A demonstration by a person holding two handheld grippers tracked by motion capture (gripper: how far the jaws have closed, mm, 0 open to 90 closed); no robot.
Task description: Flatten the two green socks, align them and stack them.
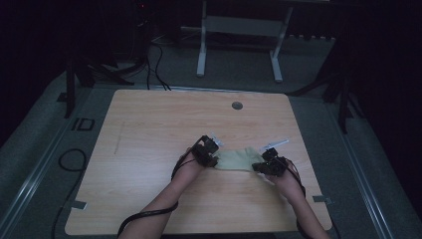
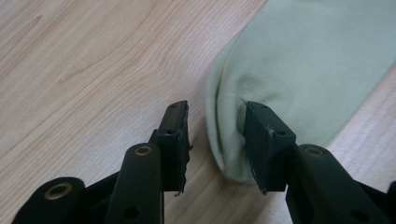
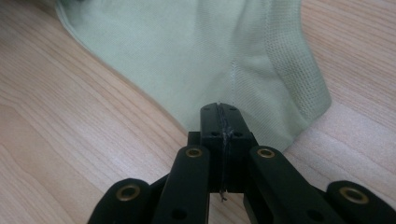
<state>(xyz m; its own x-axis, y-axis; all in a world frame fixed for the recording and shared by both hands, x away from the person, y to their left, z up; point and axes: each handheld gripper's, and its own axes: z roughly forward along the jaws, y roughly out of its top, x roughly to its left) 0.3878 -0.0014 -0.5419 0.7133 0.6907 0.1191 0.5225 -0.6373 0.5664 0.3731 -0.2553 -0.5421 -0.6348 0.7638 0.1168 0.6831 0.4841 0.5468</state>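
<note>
A pale green sock [image 1: 238,160] lies flat on the wooden table [image 1: 149,129], stretched between my two grippers. My left gripper [image 1: 214,161] sits at the sock's left, rounded end. In the left gripper view its jaws [image 2: 215,111] stand apart with the folded edge of the sock [image 2: 303,60] between them; one pad touches the cloth and the other is clear of it. My right gripper [image 1: 257,167] is at the sock's right end. In the right gripper view its jaws [image 3: 219,108] are pressed together on a pinch of the sock [image 3: 187,46] near the ribbed cuff.
A round cable hole [image 1: 237,105] sits near the table's far edge. Beyond the table stands a white metal frame [image 1: 201,50]. Black cables [image 1: 72,159] lie on the floor at the left. Dark stands flank the table at both sides.
</note>
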